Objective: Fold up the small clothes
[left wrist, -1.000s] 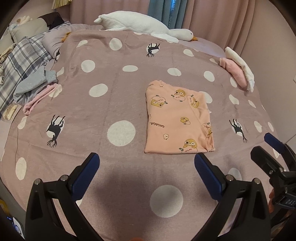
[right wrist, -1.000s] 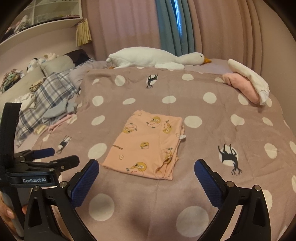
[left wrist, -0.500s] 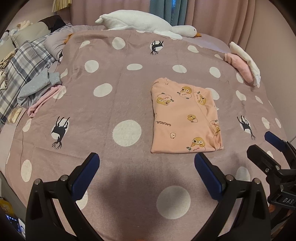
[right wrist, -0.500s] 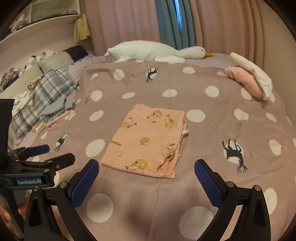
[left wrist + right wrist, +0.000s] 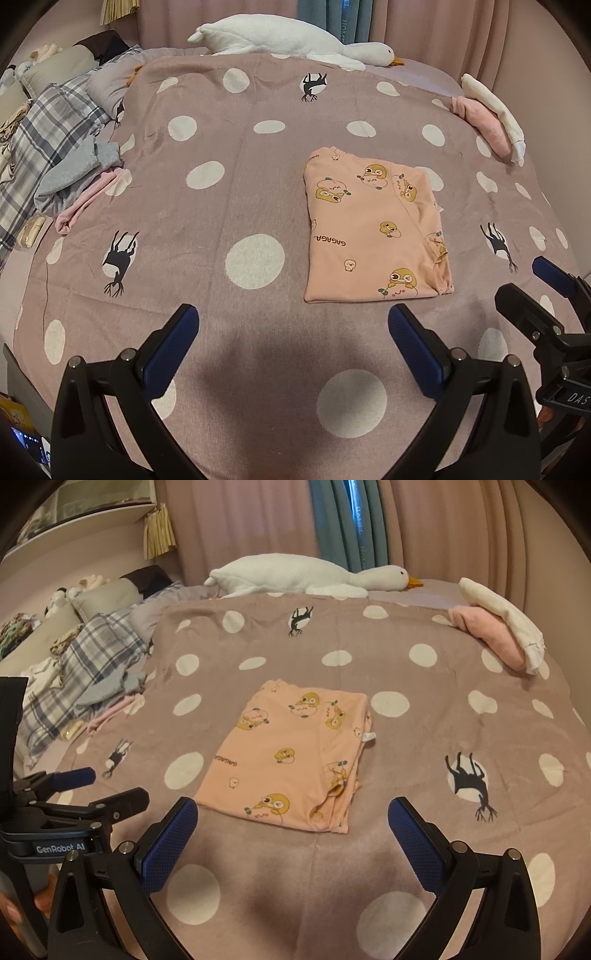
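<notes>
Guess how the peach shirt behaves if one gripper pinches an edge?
The shirt is probably floppy: thin knit, lying flat. Its stacked layers at the right edge would likely peel apart and unfold. It looks light and should drag easily over the blanket.

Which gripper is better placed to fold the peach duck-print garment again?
Probably the right gripper: open, it faces the garment's near edge. The open left gripper points mostly at bare blanket beside it.

Dim warm light, fisheye-warped edges

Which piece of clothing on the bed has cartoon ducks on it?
The folded peach garment lying mid-bed; the pink one and grey one at the edges are plain.
</notes>
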A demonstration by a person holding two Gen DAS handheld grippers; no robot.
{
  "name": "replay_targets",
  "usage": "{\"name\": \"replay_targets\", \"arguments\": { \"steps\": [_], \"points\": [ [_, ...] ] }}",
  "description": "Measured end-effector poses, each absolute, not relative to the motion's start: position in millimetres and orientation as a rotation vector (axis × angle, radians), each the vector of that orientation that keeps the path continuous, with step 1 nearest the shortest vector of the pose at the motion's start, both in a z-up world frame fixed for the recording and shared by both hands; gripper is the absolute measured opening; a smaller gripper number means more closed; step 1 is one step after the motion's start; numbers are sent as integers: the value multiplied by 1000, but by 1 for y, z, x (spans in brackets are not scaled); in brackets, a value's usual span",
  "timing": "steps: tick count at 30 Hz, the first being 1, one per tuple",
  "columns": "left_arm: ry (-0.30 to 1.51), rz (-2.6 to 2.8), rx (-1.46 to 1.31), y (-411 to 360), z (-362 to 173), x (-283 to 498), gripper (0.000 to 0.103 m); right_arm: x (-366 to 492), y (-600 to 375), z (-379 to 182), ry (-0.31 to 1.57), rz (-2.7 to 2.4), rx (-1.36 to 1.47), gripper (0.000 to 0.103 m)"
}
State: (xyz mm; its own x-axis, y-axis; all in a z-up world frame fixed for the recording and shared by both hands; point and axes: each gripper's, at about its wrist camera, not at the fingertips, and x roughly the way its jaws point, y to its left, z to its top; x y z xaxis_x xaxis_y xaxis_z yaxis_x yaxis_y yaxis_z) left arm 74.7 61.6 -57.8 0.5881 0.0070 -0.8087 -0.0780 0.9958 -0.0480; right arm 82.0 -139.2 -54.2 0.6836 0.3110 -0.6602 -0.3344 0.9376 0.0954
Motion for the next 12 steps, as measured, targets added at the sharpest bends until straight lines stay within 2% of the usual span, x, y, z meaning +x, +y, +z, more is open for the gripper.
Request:
{"name": "replay_targets", "arguments": {
  "steps": [12],
  "points": [
    [932, 47, -71, 57, -54, 74, 103, 83, -140, -54, 733, 363, -34, 102]
  ]
}}
